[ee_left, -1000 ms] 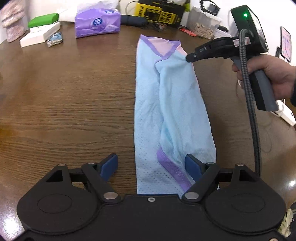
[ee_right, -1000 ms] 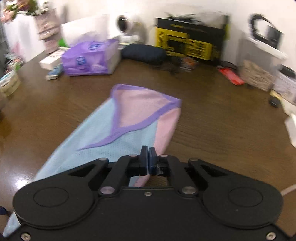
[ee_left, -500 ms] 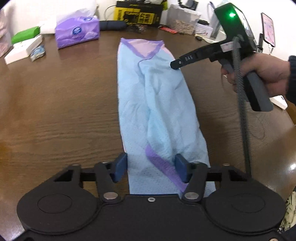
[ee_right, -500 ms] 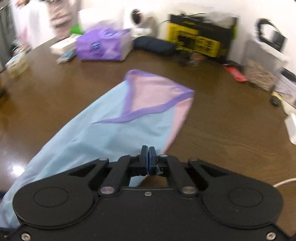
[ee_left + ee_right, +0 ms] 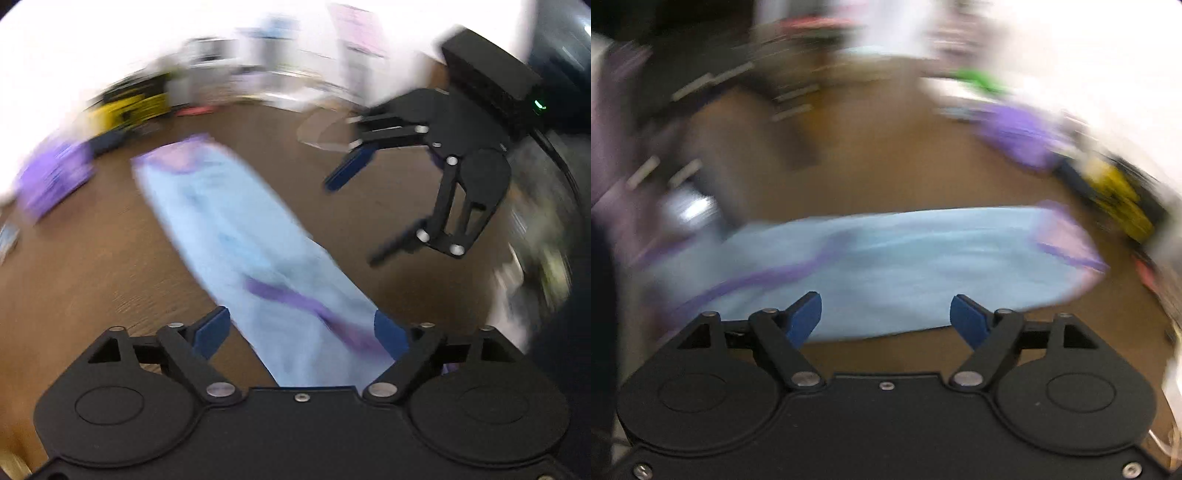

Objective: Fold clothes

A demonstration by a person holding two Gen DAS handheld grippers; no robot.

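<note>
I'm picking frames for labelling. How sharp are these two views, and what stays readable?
Left wrist view: background streaked; the light blue garment and right gripper are soft but recognisable, jaws opening and empty. Right wrist view: heavier smear; only the left gripper and each camera's own fingers look crisp.

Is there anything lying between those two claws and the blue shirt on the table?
Nothing visible. The folded blue shirt lies bare on the wooden table, and both the left claw and the right claw, jaws opening, have clear air before it.
</note>
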